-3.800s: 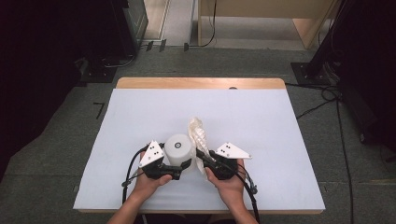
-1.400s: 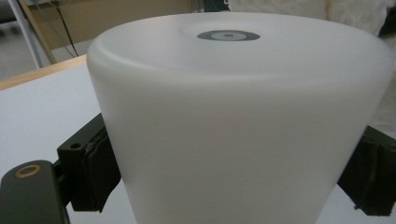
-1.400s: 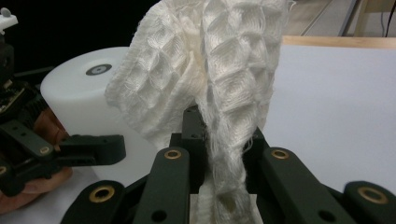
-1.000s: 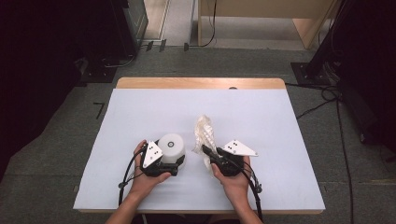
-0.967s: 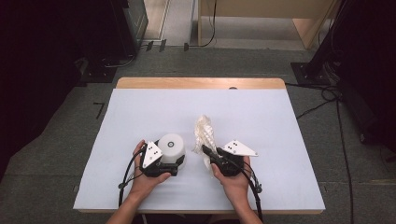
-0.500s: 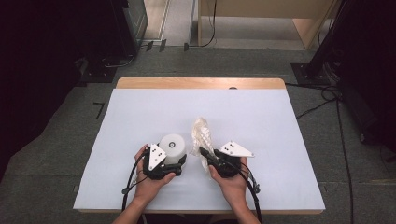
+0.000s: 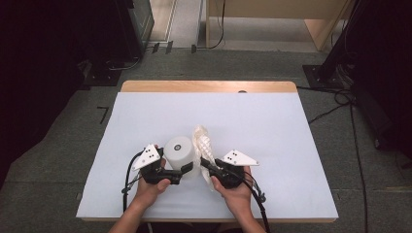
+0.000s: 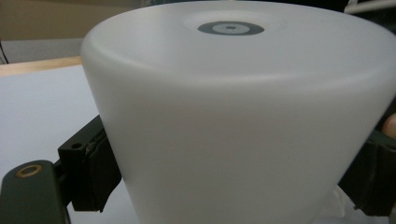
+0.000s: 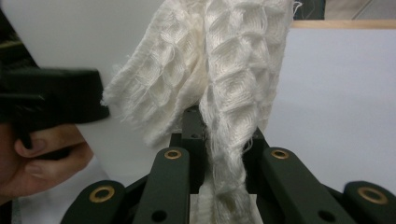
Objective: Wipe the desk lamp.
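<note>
White cup (image 7: 179,155), inverted, held beside waffle-weave cloth (image 7: 203,143) on table (image 7: 291,145).

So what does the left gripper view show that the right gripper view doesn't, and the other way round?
Left gripper view alone: the grey ring on top of the white cup, which stands upside down, and the left hand-held gripper with a jaw on each side of the cup's wall.

Right gripper view alone: the white waffle-weave cloth clamped in the right hand-held gripper, plus the person's fingers around the other gripper.

Both: the cup's white wall, the white table cover and the wooden table edge behind.
</note>
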`<action>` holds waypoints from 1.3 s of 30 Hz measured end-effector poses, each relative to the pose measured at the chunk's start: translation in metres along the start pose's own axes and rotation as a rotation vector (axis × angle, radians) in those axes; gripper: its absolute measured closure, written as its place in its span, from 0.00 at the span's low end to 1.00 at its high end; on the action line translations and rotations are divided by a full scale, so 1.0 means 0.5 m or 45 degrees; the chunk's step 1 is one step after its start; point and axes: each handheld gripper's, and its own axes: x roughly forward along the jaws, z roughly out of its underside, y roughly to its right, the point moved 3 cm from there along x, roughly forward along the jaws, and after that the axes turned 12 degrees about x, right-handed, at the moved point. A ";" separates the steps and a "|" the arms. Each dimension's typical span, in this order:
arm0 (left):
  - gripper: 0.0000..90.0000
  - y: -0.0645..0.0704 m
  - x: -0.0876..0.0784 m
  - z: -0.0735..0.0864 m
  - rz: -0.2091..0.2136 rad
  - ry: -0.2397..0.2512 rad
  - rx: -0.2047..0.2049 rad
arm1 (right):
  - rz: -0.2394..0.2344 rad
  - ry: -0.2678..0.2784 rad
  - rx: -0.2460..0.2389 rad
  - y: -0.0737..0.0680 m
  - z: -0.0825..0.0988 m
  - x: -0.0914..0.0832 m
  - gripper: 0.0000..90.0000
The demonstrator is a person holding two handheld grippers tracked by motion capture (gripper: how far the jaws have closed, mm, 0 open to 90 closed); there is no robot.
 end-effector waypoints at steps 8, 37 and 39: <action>0.10 0.024 0.031 0.018 0.045 -0.093 0.044 | -0.005 0.071 0.010 -0.005 -0.029 -0.027 0.88; 0.10 0.018 0.034 0.021 0.066 -0.123 0.079 | 0.015 0.055 0.004 0.000 -0.030 -0.023 0.88; 0.10 0.017 0.031 0.018 0.070 -0.108 0.076 | 0.019 0.043 0.011 0.004 -0.026 -0.020 0.88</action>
